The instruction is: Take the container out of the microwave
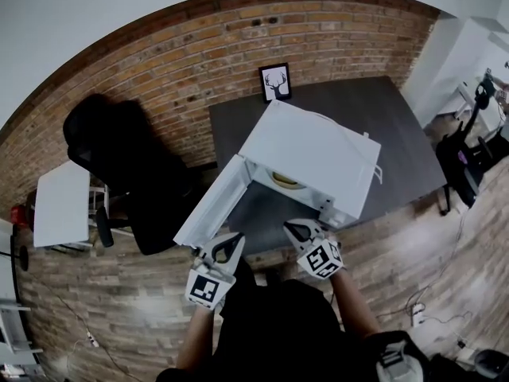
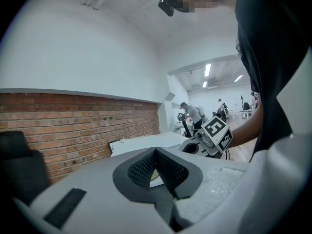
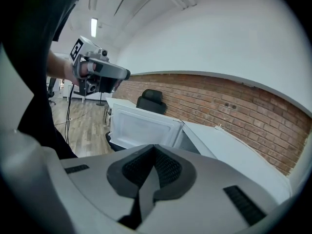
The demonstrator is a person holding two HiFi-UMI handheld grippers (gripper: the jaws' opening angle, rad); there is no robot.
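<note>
A round yellowish container (image 1: 286, 180) sits inside the white box-shaped microwave (image 1: 314, 153). The microwave's door (image 1: 211, 205) is swung open to the left, and it stands on the dark grey counter (image 1: 390, 126). Near its front, the left tool (image 1: 231, 243) and right tool (image 1: 300, 231) are both clenched on nothing. A framed stag-head picture (image 1: 276, 82) stands by the red brick wall (image 1: 159, 62).

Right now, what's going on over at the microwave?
A person holds a claw in each hand in front of the white microwave on the dark table. Its door hangs open and a yellowish container sits inside, untouched. The left claw and right claw are shut and empty, just outside the opening.
</note>
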